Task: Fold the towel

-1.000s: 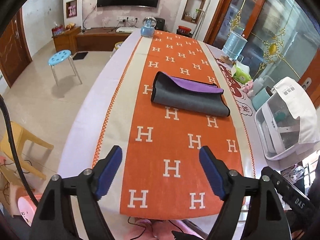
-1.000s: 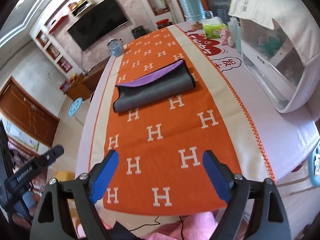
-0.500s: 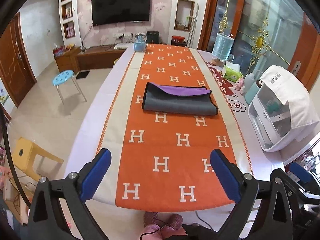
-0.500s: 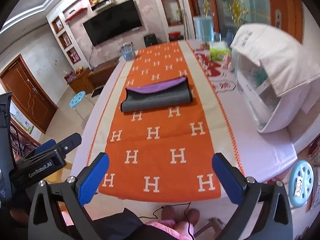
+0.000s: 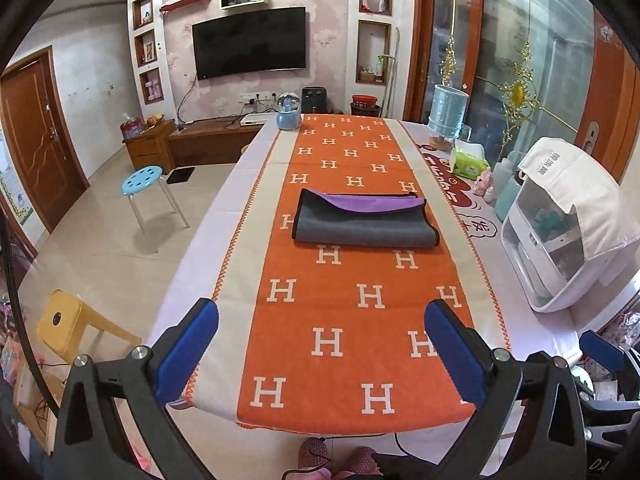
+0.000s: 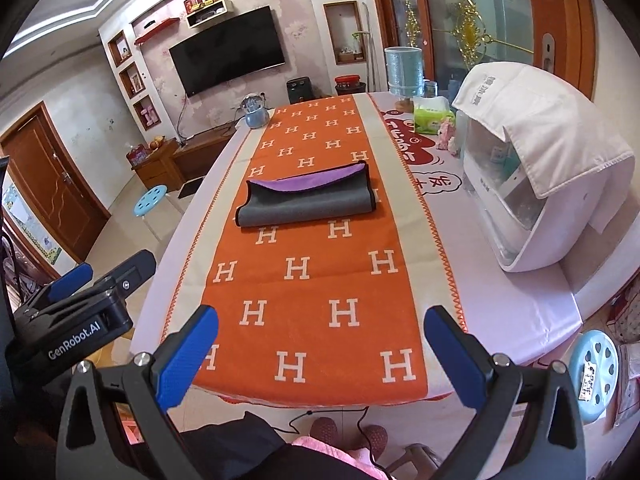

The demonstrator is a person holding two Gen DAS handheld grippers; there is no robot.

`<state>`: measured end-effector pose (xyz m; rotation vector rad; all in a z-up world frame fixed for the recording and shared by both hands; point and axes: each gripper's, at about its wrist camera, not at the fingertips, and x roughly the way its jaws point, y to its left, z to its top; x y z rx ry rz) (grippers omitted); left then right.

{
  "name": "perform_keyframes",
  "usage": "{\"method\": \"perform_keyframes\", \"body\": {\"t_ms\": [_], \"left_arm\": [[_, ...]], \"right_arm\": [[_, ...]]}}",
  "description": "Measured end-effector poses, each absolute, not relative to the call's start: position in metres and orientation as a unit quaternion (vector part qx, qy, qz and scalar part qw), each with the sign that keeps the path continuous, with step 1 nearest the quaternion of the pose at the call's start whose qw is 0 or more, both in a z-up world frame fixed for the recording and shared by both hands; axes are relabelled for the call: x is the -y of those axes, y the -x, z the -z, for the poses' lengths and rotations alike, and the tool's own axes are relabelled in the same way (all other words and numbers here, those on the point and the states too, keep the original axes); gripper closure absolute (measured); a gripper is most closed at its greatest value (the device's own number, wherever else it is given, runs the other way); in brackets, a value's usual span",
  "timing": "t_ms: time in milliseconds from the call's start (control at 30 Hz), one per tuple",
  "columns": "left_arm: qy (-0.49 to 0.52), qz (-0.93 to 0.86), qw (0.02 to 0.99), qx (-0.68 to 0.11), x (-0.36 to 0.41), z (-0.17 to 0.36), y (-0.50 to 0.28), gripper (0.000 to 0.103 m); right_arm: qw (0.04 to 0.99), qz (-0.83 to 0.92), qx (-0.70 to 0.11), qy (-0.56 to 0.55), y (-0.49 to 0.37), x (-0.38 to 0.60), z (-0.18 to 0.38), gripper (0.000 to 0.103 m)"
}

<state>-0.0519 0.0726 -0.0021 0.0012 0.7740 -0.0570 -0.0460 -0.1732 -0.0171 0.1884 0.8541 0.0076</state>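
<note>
Grey-purple towel (image 5: 366,222) folded, mid orange table runner (image 5: 352,320), long axis crosswise. Left gripper (image 5: 322,350) and right gripper (image 6: 322,350) both spread, empty, well short of towel, roughly equidistant; towel dead ahead.

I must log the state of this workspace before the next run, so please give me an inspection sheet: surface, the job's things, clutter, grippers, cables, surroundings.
Surface: long table under an orange runner with white H letters.
Job's things: grey towel with purple inner side lies folded at mid-runner, nothing touching it.
Clutter: white appliance draped with a white cloth, green tissue pack and water jug along the right edge; blue globe ornament at the far end.
Grippers: left gripper and right gripper both open, empty, at the near table end.
Cables: thin black cable hangs below the near edge.
Surroundings: wall television, blue stool, yellow chair.
</note>
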Motion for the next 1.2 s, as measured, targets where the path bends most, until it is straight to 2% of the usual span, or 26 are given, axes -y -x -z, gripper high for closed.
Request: {"method": "perform_keyframes", "body": {"t_ms": [1200], "left_arm": [[-0.021,0.048,0.928,-0.368,-0.0642,0.0039,0.0497,0.001]], "right_arm": [[0.9,-0.004,-0.426,-0.099,0.0423,0.169,0.0267,0.0]]}}
